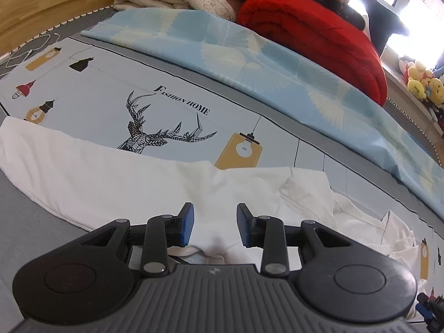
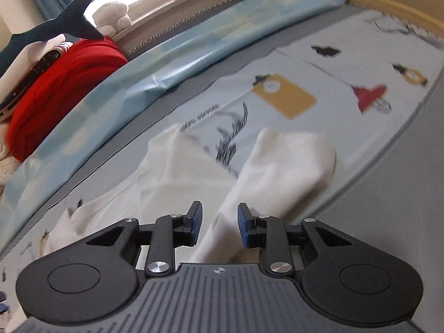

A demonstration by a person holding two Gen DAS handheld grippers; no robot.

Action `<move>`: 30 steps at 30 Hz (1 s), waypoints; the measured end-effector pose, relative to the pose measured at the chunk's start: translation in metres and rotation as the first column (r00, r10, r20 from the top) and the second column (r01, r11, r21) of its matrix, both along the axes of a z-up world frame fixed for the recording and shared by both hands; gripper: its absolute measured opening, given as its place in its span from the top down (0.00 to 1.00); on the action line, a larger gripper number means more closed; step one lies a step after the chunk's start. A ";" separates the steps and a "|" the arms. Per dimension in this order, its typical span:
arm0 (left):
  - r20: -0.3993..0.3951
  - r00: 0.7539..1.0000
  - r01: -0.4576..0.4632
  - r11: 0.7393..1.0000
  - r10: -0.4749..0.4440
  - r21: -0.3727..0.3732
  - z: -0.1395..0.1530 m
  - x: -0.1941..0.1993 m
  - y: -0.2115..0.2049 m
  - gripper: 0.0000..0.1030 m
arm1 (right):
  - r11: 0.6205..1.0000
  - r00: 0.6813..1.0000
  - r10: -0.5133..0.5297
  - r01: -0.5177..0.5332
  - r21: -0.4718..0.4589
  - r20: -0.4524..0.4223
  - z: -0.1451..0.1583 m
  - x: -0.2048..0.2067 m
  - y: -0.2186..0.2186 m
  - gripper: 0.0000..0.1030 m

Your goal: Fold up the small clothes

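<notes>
White garment (image 1: pixel 116 177) lies spread on the printed sheet (image 1: pixel 172 83), one long leg or sleeve running toward 9 o'clock in the left wrist view, bunched folds at 3 o'clock; no tidy fold shows, so folding looks barely begun. Left gripper (image 1: pixel 214 229) and right gripper (image 2: pixel 219 226) both hang over the cloth, fingers parted, gripping nothing. Most of the task remains.
</notes>
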State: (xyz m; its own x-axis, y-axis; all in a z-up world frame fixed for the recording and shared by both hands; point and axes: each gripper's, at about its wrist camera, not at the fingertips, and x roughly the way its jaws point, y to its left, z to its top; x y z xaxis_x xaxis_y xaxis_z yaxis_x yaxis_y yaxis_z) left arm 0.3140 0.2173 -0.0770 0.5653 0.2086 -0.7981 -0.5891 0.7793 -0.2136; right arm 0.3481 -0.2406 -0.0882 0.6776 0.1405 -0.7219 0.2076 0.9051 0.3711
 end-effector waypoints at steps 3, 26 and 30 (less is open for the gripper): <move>-0.004 1.000 -0.004 1.000 0.004 0.002 -0.002 0.002 -0.002 0.64 | 1.000 0.999 0.012 -0.013 -0.025 -0.032 -0.009 0.013 -0.003 0.72; -0.038 0.999 0.025 1.000 -0.024 0.014 -0.017 0.017 -0.015 0.62 | 0.977 0.988 0.086 -0.108 -0.182 -0.126 -0.042 0.053 0.010 0.96; -0.041 0.999 0.022 1.000 -0.021 0.011 -0.019 0.020 -0.016 0.62 | 0.992 0.998 0.029 -0.035 -0.123 -0.052 -0.019 0.047 -0.010 0.98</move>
